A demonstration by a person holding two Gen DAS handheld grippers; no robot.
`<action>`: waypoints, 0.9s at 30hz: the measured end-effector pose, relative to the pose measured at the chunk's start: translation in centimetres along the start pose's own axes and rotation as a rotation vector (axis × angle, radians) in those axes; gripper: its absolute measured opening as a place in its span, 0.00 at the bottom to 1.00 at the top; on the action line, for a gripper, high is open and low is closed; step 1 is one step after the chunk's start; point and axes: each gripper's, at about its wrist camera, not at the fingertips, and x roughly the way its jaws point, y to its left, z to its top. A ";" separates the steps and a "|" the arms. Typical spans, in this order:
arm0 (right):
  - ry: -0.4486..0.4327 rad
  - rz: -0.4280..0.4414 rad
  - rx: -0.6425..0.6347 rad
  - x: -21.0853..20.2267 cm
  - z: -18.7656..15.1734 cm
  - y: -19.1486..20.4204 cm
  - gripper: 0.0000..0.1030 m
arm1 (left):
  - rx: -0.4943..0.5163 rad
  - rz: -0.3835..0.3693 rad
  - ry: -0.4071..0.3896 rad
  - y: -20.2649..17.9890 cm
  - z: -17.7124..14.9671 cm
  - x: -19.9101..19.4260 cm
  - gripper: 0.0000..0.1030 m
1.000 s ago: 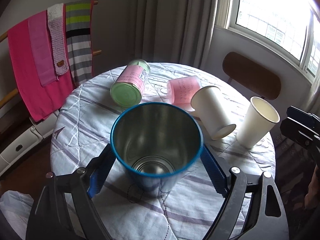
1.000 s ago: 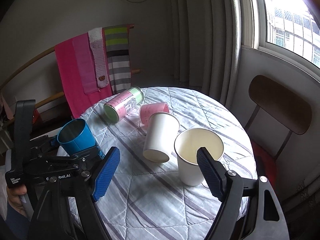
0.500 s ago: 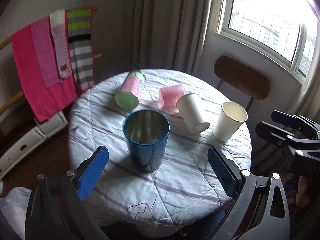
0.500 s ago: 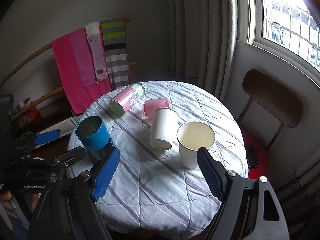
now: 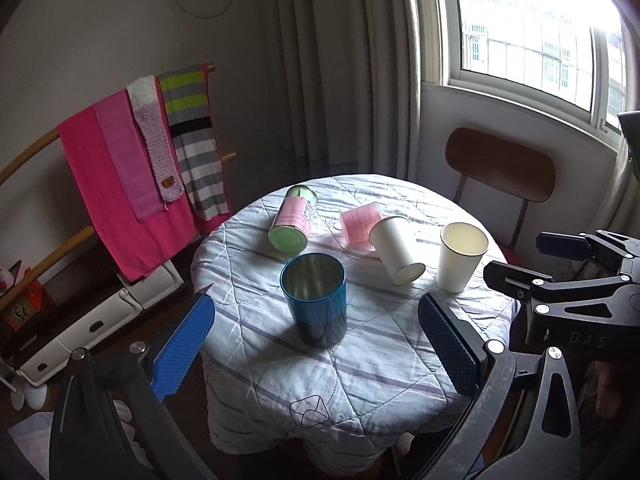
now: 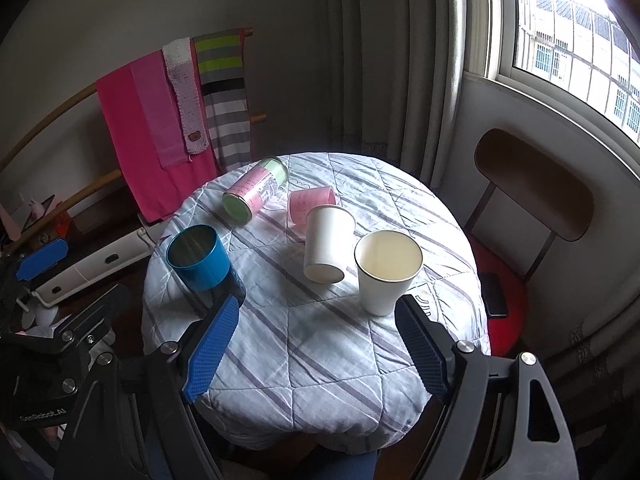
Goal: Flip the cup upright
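Observation:
A blue metal cup (image 5: 314, 303) (image 6: 199, 257) stands upright on the round table (image 5: 360, 360) (image 6: 328, 340). A white paper cup (image 5: 461, 256) (image 6: 385, 271) stands upright at the right. Another white paper cup (image 5: 396, 249) (image 6: 327, 243) stands mouth down, tilted against a pink cup (image 5: 359, 224) (image 6: 310, 202) lying on its side. A pink and green can (image 5: 293, 223) (image 6: 256, 190) lies on its side. My left gripper (image 5: 316, 352) is open and empty, well back from the blue cup. My right gripper (image 6: 316, 352) is open and empty, back from the table's near edge.
A rack of pink and striped cloths (image 5: 140, 168) (image 6: 176, 120) stands left of the table. A chair with a brown back (image 5: 500, 176) (image 6: 532, 188) stands at the right under the window. White storage boxes (image 5: 100, 312) sit on the floor at the left.
My left gripper has let go of the blue cup and pulled back and up, leaving it upright on the table. My right gripper has also drawn back and up.

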 end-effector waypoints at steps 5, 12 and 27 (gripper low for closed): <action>-0.021 0.005 -0.010 -0.8 0.0 0.1 0.79 | 0.005 0.014 -0.020 -0.5 0.3 -0.8 1.00; -0.041 0.012 -0.017 -1.7 0.0 0.1 0.79 | 0.020 0.030 -0.034 -1.2 0.4 -1.5 1.00; -0.065 0.028 -0.020 -2.8 -0.3 -0.2 0.79 | 0.007 0.051 -0.044 -1.3 0.7 -2.0 1.00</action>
